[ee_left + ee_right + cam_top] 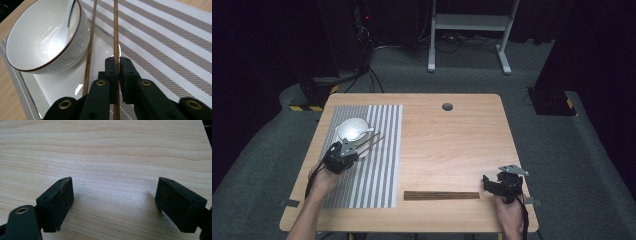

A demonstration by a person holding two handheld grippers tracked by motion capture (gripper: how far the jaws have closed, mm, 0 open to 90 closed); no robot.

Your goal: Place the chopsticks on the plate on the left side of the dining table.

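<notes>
A white bowl with a thin brown rim stands on a white square plate on the striped placemat. A white spoon lies inside the bowl. My left gripper is shut on one brown chopstick, which points away over the plate's edge. The second chopstick lies loose beside it, next to the bowl's side. My right gripper is open over bare wood near the table's front right, with nothing between its jaws.
A dark wooden strip lies near the front edge, just left of the right gripper. The wooden table has a round cable hole at the back. Dark floor and a white desk frame lie beyond.
</notes>
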